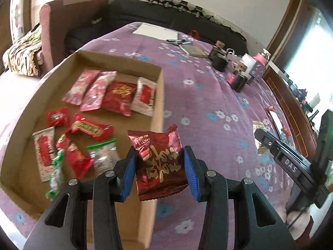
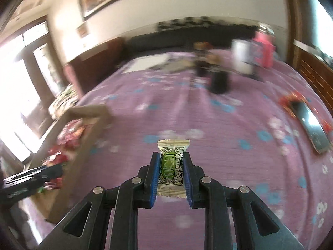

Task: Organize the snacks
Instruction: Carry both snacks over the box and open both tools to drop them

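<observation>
My left gripper [image 1: 161, 162] is shut on a dark red snack packet with gold lettering [image 1: 161, 162], held above the right wall of a shallow cardboard box [image 1: 158, 95]. The box holds several red, pink and white snack packets [image 1: 118, 98], plus a clear packet with a green strip [image 1: 104, 154]. My right gripper [image 2: 171, 168] is shut on a small cream packet with a green label [image 2: 171, 164], held above the purple flowered cloth [image 2: 208, 125], to the right of the box [image 2: 91, 125]. The right gripper also shows at the right of the left wrist view [image 1: 291, 162].
At the cloth's far end lie a white sheet [image 1: 156, 31], a notebook [image 1: 193, 51], dark jars [image 1: 218, 60], a white cup [image 1: 247, 61] and a pink bottle [image 1: 262, 58]. A shiny flat tray [image 2: 312, 129] lies at right. A pink armchair [image 1: 54, 31] stands beyond the box.
</observation>
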The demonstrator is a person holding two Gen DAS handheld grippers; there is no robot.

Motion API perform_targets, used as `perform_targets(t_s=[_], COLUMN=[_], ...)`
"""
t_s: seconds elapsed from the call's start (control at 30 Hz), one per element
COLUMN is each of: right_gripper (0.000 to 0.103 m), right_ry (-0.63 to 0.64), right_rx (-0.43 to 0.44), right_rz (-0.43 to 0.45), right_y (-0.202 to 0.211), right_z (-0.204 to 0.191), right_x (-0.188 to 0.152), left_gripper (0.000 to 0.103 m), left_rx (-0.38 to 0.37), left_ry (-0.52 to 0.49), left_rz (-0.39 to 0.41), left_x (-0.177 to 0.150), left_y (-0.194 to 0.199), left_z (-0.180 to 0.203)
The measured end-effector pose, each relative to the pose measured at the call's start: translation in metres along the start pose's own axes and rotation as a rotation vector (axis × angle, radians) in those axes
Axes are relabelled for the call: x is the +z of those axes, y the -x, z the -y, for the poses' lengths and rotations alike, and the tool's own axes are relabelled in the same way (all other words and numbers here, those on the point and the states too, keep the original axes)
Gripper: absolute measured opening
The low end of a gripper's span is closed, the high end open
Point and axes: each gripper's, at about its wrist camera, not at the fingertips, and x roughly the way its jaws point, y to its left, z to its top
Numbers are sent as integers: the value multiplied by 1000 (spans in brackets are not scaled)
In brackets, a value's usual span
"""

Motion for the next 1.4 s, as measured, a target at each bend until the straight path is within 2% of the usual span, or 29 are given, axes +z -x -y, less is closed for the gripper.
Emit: perform_targets(t_s=[0.3, 0.63, 0.8, 1.03, 1.27, 1.33, 1.4], right_gripper=[22, 22, 22, 22, 22, 24, 23], right_ry=[152, 244, 273, 272, 272, 269, 258], right_rx=[141, 230, 235, 219, 191, 185, 185], right_rz=[-37, -105, -128, -166, -182, -191, -190], right_y=[-9, -31, -44, -71, -95, -101, -105], right_z=[-102, -165, -180, -186, -190, -190, -188], right_x=[-1, -12, -16, -8, 0, 0, 0], left_gripper=[42, 42, 41, 42, 44, 48, 57], left_rx=[57, 73, 65, 61, 77, 70, 58], left_ry=[68, 121, 124, 49, 40, 46, 47], left_rz=[29, 3, -18, -43, -28, -28, -31], left_x=[-7, -18, -21, -27, -27, -27, -26], left_y=[13, 9, 2, -1, -2, -2, -3], left_z=[-47, -85, -89, -75, -72, -72, -71])
